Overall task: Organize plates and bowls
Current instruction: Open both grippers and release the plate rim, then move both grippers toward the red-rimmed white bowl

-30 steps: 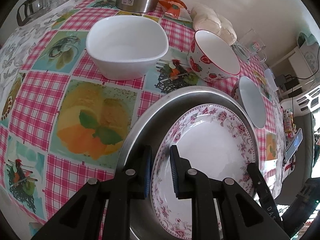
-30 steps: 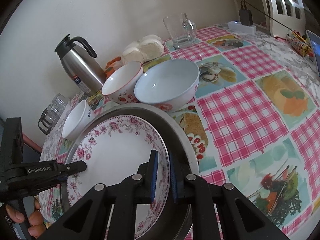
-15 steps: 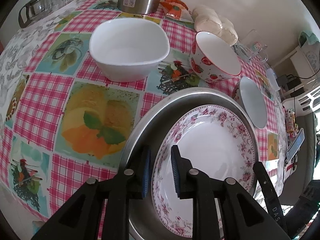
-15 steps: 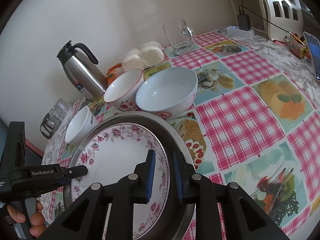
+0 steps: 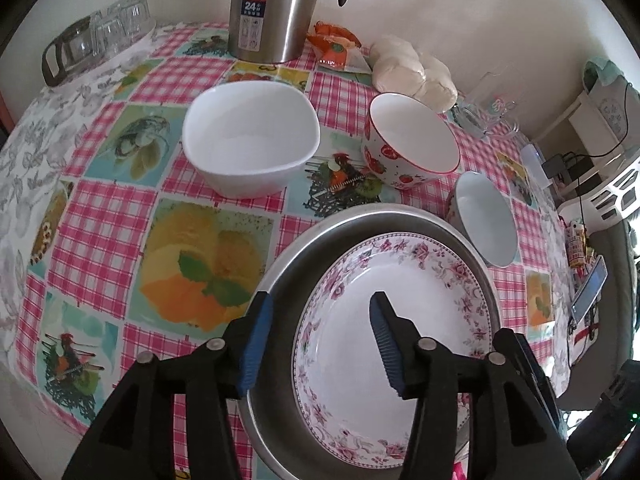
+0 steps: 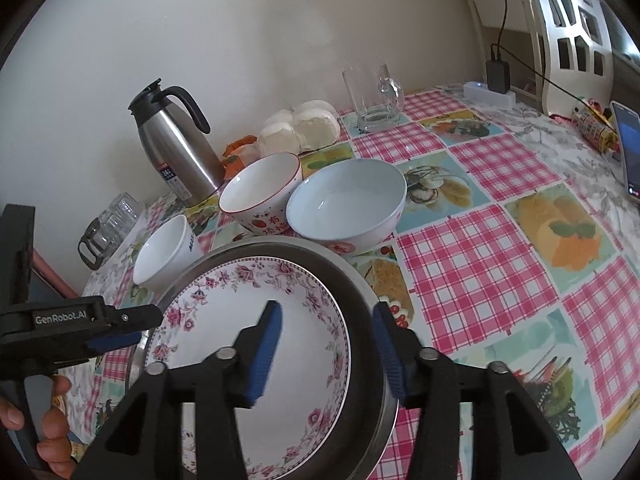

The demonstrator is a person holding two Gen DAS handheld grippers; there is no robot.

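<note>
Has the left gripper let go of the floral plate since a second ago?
Yes. The left gripper has opened: its jaws now stand wide apart over the plate rim.

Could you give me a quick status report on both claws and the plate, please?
Left claw open, right claw open. Floral plate sits inside metal tray, released. Three bowls behind tray, nothing blocking.

Standing against a plain cream wall (image 6: pixel 248 32), carrying a pink checked tablecloth (image 6: pixel 472 264), catching soft daylight, with a white slatted chair (image 6: pixel 576 40) just beyond.
</note>
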